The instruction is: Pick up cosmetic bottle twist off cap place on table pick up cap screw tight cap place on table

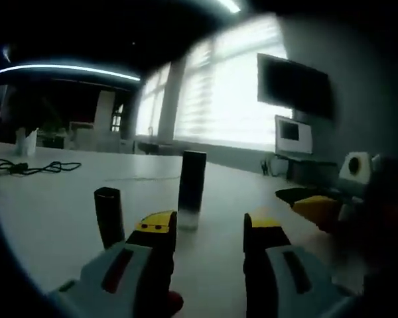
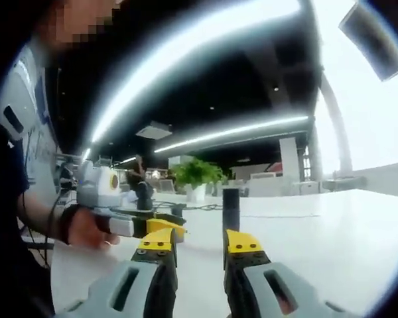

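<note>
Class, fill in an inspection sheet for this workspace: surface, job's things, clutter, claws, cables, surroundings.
Surface: white table, mostly bare.
Job's things: tall dark bottle upright on the table; short dark cap upright beside it, apart.
Clutter: nothing seen near the bottle.
Claws: left claw open, empty, just short of the bottle; right claw open, empty.
Cables: black cable lying at the far table edge.
Surroundings: bright window, dark wall screen, potted plant.
</note>
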`<state>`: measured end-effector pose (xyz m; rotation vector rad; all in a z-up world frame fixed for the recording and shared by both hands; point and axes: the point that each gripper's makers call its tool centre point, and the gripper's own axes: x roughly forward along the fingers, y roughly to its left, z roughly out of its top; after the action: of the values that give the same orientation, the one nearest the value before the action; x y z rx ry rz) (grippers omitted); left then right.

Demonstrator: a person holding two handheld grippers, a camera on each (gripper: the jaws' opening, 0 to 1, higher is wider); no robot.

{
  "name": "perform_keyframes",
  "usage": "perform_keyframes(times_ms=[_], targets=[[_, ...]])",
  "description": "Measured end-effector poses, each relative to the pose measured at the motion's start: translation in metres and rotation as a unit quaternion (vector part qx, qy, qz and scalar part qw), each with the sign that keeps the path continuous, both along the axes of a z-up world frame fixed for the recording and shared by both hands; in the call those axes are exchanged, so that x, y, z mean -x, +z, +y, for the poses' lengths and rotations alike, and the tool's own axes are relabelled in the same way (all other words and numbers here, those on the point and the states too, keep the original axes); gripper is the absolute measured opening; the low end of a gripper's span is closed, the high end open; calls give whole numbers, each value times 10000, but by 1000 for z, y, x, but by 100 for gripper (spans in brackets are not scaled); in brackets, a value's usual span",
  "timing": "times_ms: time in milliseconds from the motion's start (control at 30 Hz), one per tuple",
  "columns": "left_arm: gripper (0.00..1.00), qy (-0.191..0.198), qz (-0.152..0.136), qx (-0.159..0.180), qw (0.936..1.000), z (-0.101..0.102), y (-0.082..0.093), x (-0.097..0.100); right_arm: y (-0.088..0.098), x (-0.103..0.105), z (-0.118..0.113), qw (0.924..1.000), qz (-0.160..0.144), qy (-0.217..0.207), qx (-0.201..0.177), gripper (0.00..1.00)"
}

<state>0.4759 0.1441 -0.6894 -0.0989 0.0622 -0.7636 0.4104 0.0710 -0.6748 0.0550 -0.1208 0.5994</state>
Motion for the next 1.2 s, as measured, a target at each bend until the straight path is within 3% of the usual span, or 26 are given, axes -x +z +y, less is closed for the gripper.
perform_keyframes(times_ms=[100,200,367,700,967,1200], targets=[[30,104,-112,-26,9999,-2,3,-13,1,0,-1,10000,-7,-17,-21,20],[29,332,-423,-36,9985,1,11,-22,3,0,-3,9999,-59,-83,-21,18],[29,253,-344,-111,9990,-10,2,-29,3,-2,-7,9998,-70,-171,-17,18],[28,270,-331,54,9991,-25,5,-50,3,-4,-9,9998,-58,-210,-18,18],[27,315,-315,-56,9990,-32,-1,-68,2,-5,-9,9998,-51,-212,19,18],[25,313,-453,-114,9984,-36,1,-71,3,-4,-9,9998,-75,-199,-6,18]])
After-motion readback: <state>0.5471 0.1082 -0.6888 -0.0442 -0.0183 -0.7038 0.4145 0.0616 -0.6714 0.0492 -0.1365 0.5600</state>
